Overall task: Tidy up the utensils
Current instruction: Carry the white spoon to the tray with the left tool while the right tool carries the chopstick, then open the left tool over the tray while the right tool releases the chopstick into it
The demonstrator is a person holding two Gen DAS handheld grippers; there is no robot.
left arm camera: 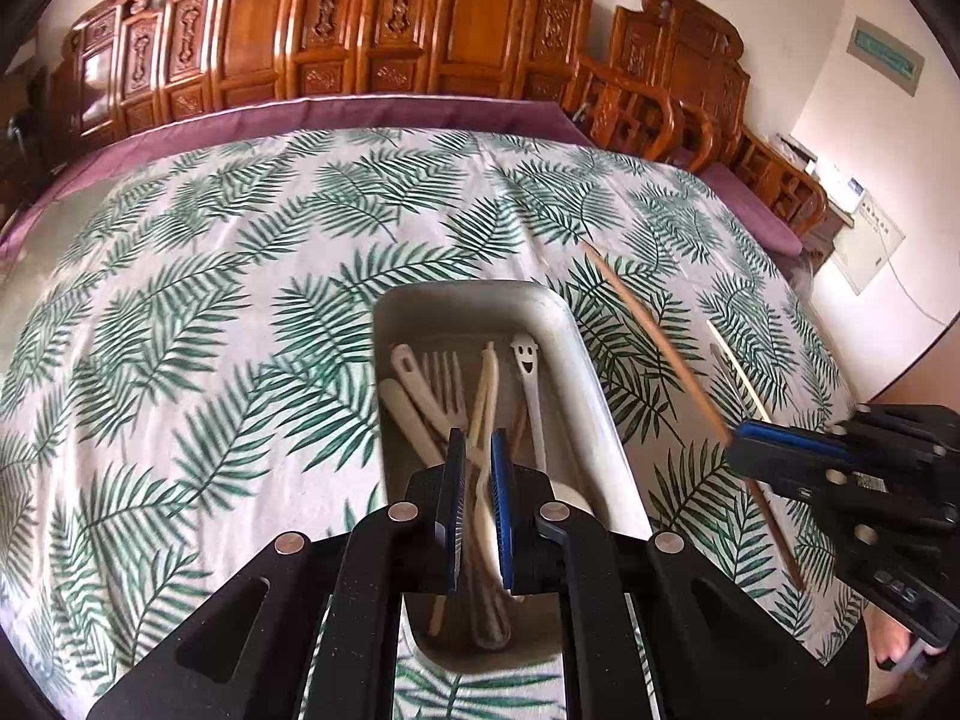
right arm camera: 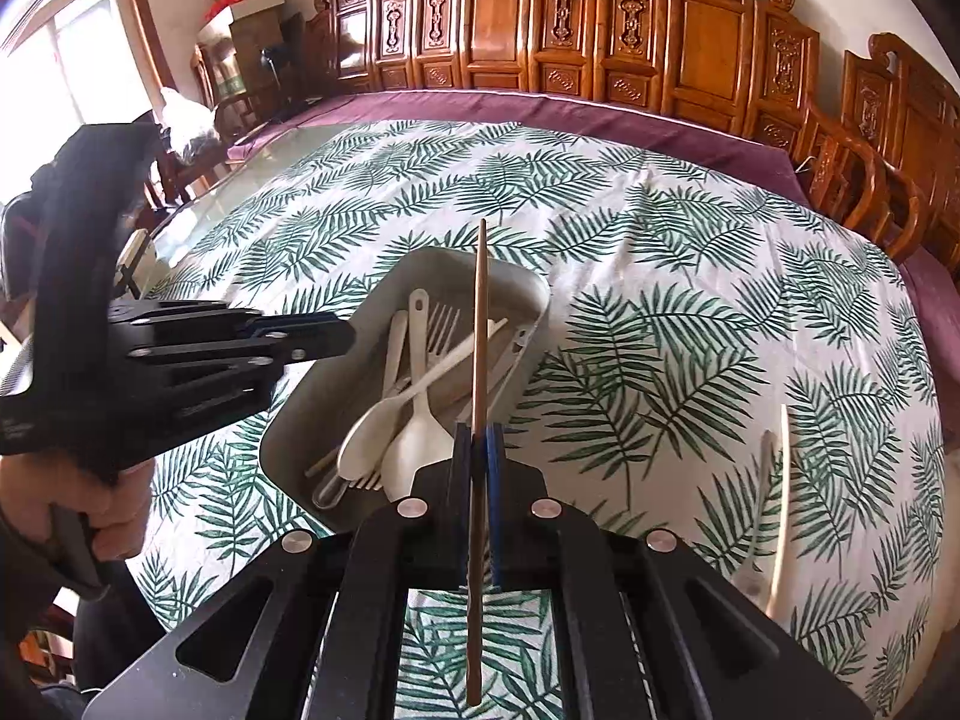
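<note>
From the left wrist view, the left gripper (left arm camera: 478,468) hangs low over the grey tray (left arm camera: 591,372), its blue pads parted a little with nothing pinched between them; pale spoons, a fork (left arm camera: 447,381) and a smiley-faced spoon (left arm camera: 528,372) lie heaped inside below. Off to the side the right gripper (left arm camera: 744,441) holds a brown chopstick (left arm camera: 654,330) slanting up over the leaf-print tablecloth (left arm camera: 210,300), and a pale chopstick (left arm camera: 738,369) lies on the cloth, well apart from the tray. From the right wrist view, the right gripper's jaws are clamped on that brown chopstick, which runs straight ahead with its tip over the tray's far end, while the pale chopstick and a whitish utensil beside it, too blurred to name, wait on the cloth. I judge the step in hand is carrying this chopstick to the tray; next it wants lowering lengthwise among the cutlery, then letting go, with the loose pieces fetched afterwards.
</note>
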